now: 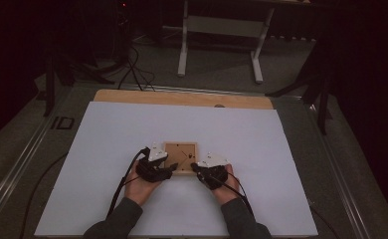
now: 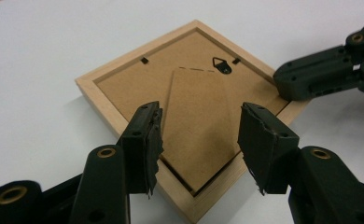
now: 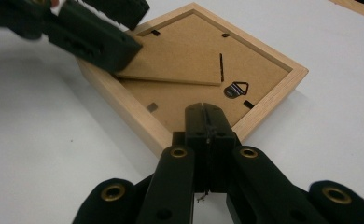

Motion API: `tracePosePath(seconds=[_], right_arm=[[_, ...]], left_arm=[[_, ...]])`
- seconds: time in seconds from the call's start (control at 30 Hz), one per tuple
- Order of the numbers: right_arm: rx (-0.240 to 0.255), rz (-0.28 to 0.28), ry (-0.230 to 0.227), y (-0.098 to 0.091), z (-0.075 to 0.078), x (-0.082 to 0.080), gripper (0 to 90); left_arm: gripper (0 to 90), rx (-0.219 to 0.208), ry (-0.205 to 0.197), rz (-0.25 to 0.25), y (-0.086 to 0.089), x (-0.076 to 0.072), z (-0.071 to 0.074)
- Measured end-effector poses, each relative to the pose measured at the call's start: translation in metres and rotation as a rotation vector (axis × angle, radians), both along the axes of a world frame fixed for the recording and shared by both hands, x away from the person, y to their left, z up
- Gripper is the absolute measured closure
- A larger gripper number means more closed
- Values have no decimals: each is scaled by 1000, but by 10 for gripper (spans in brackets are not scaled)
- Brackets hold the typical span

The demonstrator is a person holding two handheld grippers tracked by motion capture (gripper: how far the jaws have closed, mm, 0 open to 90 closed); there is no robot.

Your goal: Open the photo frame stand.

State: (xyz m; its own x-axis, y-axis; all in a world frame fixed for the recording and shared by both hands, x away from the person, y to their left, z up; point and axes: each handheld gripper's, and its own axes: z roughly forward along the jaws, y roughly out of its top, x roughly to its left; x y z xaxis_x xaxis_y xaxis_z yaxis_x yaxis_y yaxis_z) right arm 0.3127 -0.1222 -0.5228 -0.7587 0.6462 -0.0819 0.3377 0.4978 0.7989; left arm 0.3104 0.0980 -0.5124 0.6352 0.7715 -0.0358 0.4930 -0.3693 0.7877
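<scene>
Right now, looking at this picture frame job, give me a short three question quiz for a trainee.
1. True or false: the wooden picture frame lies face down, backing board up.
2. Which hand-held gripper has its jaws pressed together: A the left hand-held gripper, B the right hand-held gripper?
3. Fill in: the black metal part near one corner of the backing board is a hanging ____.

Key: 1 true. 2 B; the left one stands open over the fold-out stand. 3 hook.
</scene>
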Motion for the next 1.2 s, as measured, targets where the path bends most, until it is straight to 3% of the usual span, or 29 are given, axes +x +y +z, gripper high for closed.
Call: tracePosePath(seconds=[0.33, 0.53, 0.9, 1.2], right_arm=[[29, -8, 31, 0, -1, 3, 898], [24, -6, 28, 0, -1, 3, 898], [27, -7, 29, 0, -1, 3, 898], [30, -7, 30, 0, -1, 3, 898]], left_arm=[[484, 28, -10, 4, -8, 5, -3], [468, 54, 6, 4, -9, 8, -7], [463, 48, 8, 6, -9, 9, -8], [509, 45, 20, 1, -9, 9, -6]])
